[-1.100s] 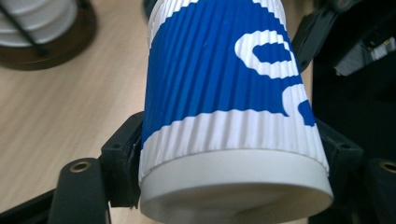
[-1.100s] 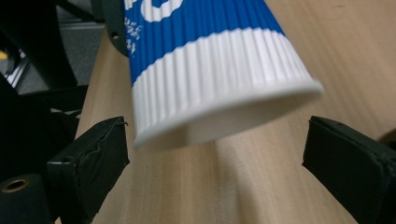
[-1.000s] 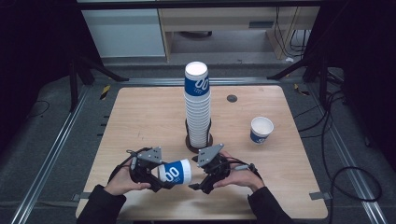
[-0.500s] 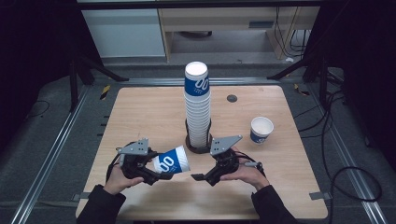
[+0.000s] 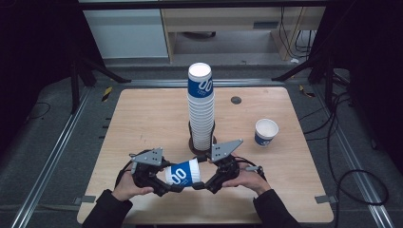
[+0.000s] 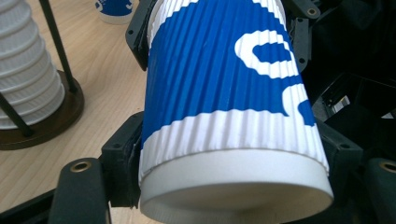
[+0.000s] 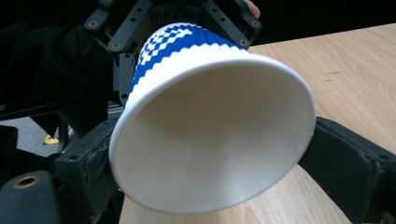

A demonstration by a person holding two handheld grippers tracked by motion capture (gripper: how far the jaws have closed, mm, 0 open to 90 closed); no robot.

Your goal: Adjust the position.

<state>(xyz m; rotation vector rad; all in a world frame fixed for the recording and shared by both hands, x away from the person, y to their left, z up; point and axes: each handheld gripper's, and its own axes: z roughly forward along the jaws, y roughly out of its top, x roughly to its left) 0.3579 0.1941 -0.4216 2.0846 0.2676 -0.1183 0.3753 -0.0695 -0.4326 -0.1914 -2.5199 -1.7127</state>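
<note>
A blue-and-white ribbed paper cup (image 5: 183,173) lies level just above the table's front edge, between my two grippers. My left gripper (image 5: 170,180) is shut on its base end; in the left gripper view the black jaws clamp the cup (image 6: 219,93) on both sides. My right gripper (image 5: 203,179) meets the cup's open mouth. Its jaws have just been closing. In the right gripper view its pads (image 7: 334,156) touch the rim of the cup (image 7: 210,140) on either side. The left gripper (image 7: 177,18) shows behind the cup.
A tall stack of matching cups (image 5: 200,109) stands in a dark wire stand (image 5: 202,145) at the table's middle, just beyond my hands. One cup (image 5: 265,132) stands upright at the right. A small dark disc (image 5: 235,99) lies farther back on the wooden table (image 5: 142,118).
The right gripper stood slightly off the cup's mouth half a second ago; now its jaws have narrowed around the rim. The left gripper keeps its hold on the cup.
</note>
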